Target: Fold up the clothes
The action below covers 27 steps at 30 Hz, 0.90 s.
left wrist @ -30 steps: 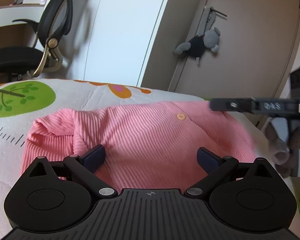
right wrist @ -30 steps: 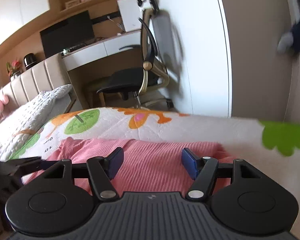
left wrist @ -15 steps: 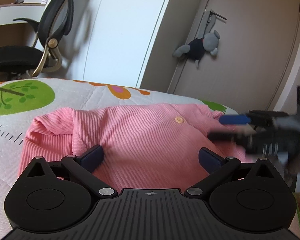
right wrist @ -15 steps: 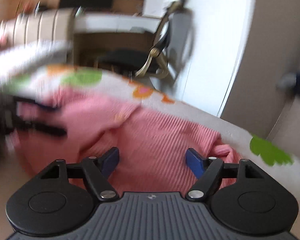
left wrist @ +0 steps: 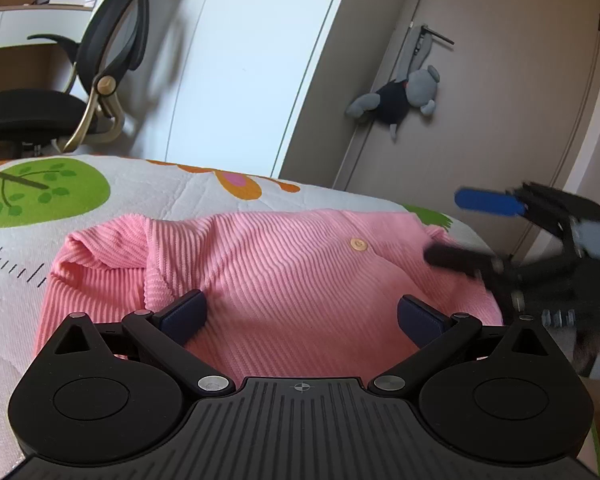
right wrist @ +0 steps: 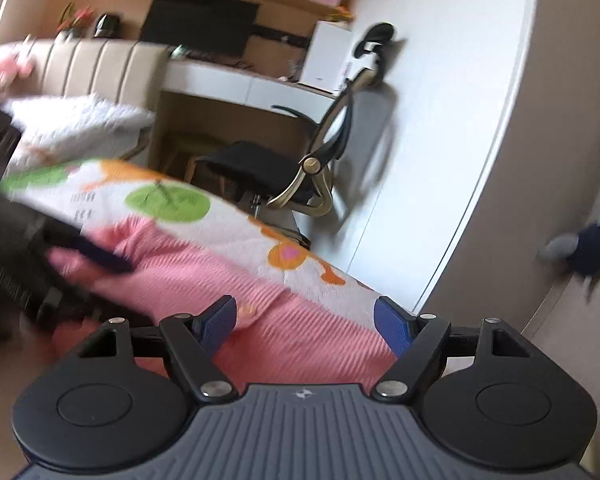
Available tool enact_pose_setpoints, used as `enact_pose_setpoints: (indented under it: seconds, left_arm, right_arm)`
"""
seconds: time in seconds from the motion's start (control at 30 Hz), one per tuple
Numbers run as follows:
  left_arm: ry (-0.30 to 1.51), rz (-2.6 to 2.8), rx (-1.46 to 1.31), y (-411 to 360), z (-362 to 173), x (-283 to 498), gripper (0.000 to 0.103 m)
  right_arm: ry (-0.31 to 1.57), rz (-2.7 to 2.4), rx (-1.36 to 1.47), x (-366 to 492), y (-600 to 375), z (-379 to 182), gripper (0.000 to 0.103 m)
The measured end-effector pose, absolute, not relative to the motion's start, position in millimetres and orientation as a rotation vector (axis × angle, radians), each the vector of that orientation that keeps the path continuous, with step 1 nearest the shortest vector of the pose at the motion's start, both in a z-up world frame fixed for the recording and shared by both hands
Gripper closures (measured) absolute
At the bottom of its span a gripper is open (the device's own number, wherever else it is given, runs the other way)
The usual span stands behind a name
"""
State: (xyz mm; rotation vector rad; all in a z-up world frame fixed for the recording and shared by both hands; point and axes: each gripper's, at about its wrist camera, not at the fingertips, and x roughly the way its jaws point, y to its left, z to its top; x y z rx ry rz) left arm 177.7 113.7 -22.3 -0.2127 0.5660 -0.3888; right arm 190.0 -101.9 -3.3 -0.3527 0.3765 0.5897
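Fingers (left wrist: 184,312) of the left gripper (left wrist: 302,316) stand spread wide over the near part of a pink ribbed garment (left wrist: 284,272), with nothing pinched between them; whether the pads touch the cloth cannot be told. Fingers (right wrist: 218,322) of the right gripper (right wrist: 306,326) are likewise spread, empty between the pads, above the same garment (right wrist: 300,332). Seen from the left wrist camera, the right gripper (left wrist: 472,228) appears blurred at the garment's right edge, one blue pad above and one dark finger below, well apart. Seen from the right wrist camera, the left gripper (right wrist: 96,258) shows as a dark blurred shape at the left, over the garment's far end.

Garment: lying partly folded on a white quilted bed cover (left wrist: 148,184) printed with green trees and orange shapes; a sleeve bunched at its left side and one small round button (left wrist: 358,245) on the upper layer. Background: black office chair (left wrist: 80,92) beside a white wardrobe (left wrist: 252,60), and a grey stuffed rabbit (left wrist: 404,96) hanging from the handle of a beige door (left wrist: 520,80)
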Motion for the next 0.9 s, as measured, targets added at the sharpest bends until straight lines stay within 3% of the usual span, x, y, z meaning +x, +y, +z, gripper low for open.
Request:
enact_pose_setpoints:
  seconds: [0.17, 0.27, 0.47, 0.9]
  left_arm:
    - [0.565, -0.388, -0.212, 113.4, -22.2, 177.4, 0.000]
    - [0.564, -0.391, -0.214, 113.7, -22.5, 176.9, 0.000]
    - [0.563, -0.394, -0.217, 115.1, -22.9, 177.1, 0.000]
    - [0.595, -0.241, -0.268, 136.8, -2.0, 144.2, 0.000]
  right_arm:
    - [0.563, 0.655, -0.302, 220.2, -95.8, -33.6, 0.021]
    - [0.537, 0.630, -0.341, 216.1, -95.1, -42.7, 0.016]
    - [0.400, 0.510, -0.531, 183.5, -95.5, -36.5, 0.016]
    - [0.421, 0.527, -0.533, 166.3, -103.4, -54.2, 0.011]
